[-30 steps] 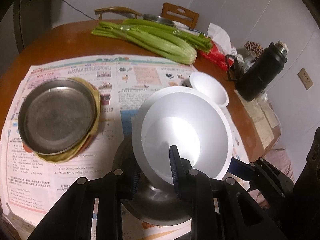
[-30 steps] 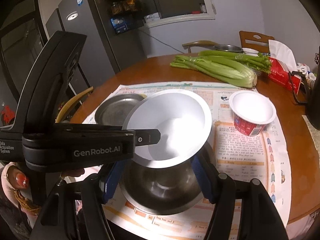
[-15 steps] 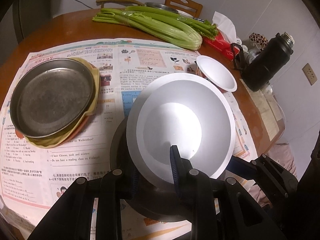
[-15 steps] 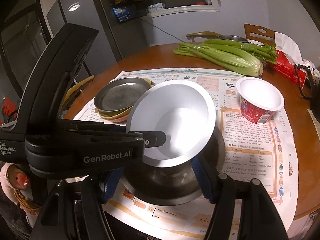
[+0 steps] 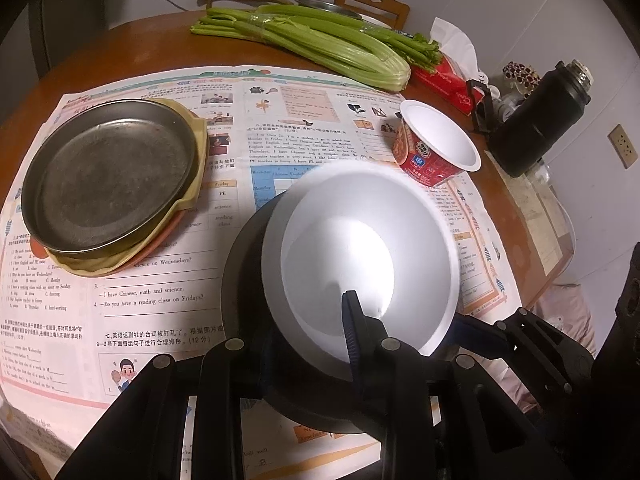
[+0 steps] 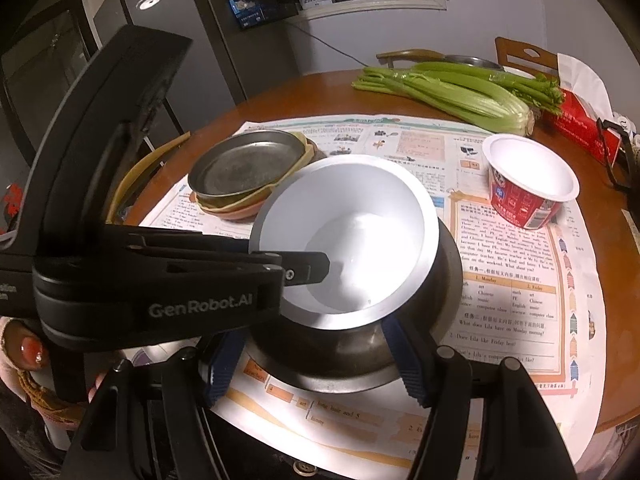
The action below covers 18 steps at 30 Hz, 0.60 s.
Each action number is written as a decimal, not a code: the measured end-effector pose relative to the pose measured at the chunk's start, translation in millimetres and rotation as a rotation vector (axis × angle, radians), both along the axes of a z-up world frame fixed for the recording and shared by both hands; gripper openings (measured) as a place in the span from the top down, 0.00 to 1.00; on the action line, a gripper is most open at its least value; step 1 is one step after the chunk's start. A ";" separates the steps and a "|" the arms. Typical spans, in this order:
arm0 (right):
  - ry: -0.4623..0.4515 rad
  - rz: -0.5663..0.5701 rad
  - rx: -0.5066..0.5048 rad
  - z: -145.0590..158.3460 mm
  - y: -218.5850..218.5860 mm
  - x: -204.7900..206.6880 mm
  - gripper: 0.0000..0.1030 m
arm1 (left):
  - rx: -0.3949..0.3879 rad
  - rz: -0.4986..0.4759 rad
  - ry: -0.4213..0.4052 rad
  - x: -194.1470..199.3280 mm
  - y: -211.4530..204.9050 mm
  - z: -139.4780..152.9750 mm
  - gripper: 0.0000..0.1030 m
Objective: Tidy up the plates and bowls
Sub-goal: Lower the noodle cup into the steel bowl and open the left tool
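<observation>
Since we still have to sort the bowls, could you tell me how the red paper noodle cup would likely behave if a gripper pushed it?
The red paper noodle cup looks empty, so probably light and quick to slide on the newspaper. It already sits tilted, so a high push may well tip it. Its thin walls would likely flex under the jaws.

White-lined bowl (image 6: 352, 240) with silver-grey rim, over dark steel bowl (image 6: 420, 344). Dull grey metal plate (image 5: 108, 176) on pale yellow and salmon-orange plates. Red printed cup (image 5: 432, 148), white inside. Newspaper (image 5: 160, 300): white, black text, pink, orange and blue panels. Celery (image 5: 320, 44) green. Flask (image 5: 540, 120) black. Desk (image 6: 320, 92) reddish-brown wood. Hand-held grippers black, blue pads (image 6: 404, 356).
</observation>
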State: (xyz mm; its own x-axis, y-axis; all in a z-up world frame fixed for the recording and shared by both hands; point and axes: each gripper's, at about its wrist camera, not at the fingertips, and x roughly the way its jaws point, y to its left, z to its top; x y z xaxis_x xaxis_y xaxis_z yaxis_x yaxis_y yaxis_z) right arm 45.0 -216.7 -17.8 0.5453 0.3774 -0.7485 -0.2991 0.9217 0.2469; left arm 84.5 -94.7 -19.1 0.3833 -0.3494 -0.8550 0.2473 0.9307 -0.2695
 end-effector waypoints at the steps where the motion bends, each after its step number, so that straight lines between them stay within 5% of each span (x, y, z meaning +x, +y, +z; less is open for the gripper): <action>1: 0.006 -0.001 -0.002 -1.1 -0.3 0.6 0.34 | 0.000 0.000 0.000 0.0 -0.2 0.0 0.71; 18: 0.009 -0.019 0.000 5.1 -14.8 0.0 0.34 | 0.013 0.015 -0.027 -3.2 2.1 6.6 0.71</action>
